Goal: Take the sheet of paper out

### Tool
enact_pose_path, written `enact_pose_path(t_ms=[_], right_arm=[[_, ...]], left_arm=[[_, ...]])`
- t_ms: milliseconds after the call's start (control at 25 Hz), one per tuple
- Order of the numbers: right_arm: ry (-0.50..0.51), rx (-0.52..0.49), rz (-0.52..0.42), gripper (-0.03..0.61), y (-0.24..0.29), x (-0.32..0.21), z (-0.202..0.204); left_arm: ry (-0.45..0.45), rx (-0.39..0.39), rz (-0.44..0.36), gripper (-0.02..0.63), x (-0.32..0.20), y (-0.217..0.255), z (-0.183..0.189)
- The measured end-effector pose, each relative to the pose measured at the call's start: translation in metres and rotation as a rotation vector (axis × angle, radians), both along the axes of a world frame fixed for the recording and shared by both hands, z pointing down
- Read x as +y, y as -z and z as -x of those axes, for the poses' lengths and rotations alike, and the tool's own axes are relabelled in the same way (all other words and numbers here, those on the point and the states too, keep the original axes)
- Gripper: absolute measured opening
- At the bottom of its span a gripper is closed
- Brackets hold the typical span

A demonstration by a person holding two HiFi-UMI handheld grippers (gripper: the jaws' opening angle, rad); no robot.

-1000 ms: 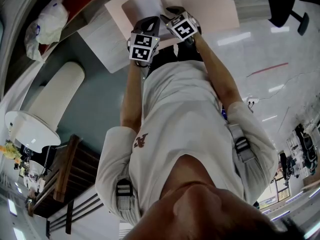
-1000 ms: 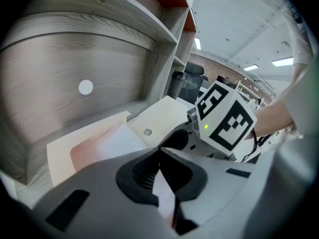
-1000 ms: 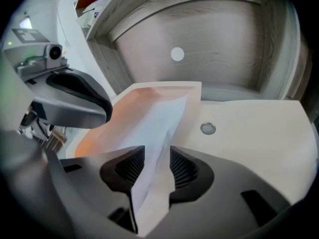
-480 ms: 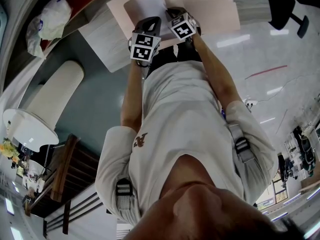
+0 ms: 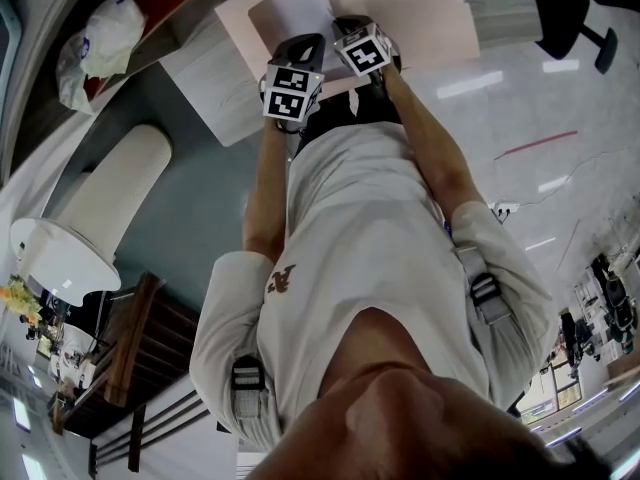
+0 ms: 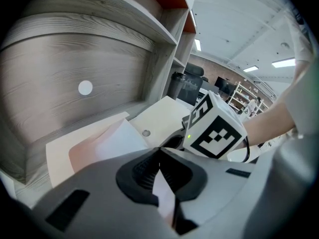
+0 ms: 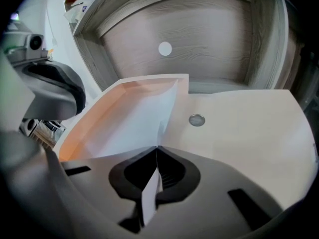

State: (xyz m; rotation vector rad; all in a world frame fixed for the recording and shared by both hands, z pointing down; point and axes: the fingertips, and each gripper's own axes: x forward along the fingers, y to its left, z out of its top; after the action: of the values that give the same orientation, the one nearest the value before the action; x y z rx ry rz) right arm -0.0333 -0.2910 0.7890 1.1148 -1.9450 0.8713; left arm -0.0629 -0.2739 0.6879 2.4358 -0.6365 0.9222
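Observation:
A pale pink folder (image 7: 239,133) with a round snap (image 7: 197,120) lies on a grey wood-grain shelf (image 6: 75,54). Its mouth stands open, and a white sheet of paper (image 7: 134,123) shows inside. My right gripper (image 7: 157,147) is shut on the sheet's near edge, and a white strip runs back between the pads. My left gripper (image 6: 159,148) is shut on the folder's edge (image 6: 89,143), just left of the right gripper's marker cube (image 6: 214,131). In the head view both grippers (image 5: 292,88) (image 5: 363,53) sit side by side at the folder (image 5: 410,13), fingertips hidden.
The shelf's back wall carries a round white cap (image 7: 165,48), and side panels close it in left and right. A white plastic bag (image 5: 95,43) lies to the left, and an office chair (image 5: 570,13) stands on the floor at the right.
The right gripper's cube has shifted and tipped slightly toward the folder. The left gripper has kept its place.

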Motion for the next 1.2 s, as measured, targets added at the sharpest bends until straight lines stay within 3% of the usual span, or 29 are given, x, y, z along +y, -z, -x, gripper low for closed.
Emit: enact_pose_path(t_ms=[200,560,1200], right_arm=[[-0.011,0.013,0.011,0.020,-0.002,0.003,-0.008],[-0.122,-0.002,0.037,0.020,-0.003,0.015,-0.037],[-0.240,-0.023,-0.076,0.020,0.039,0.010,-0.067]], left_arm=[[-0.010,0.008,-0.010,0.020,-0.002,0.005,-0.004],[-0.010,0.027,-0.008,0.020,-0.003,0.010,-0.008],[-0.081,0.044,-0.007,0.020,0.005,0.013,-0.024]])
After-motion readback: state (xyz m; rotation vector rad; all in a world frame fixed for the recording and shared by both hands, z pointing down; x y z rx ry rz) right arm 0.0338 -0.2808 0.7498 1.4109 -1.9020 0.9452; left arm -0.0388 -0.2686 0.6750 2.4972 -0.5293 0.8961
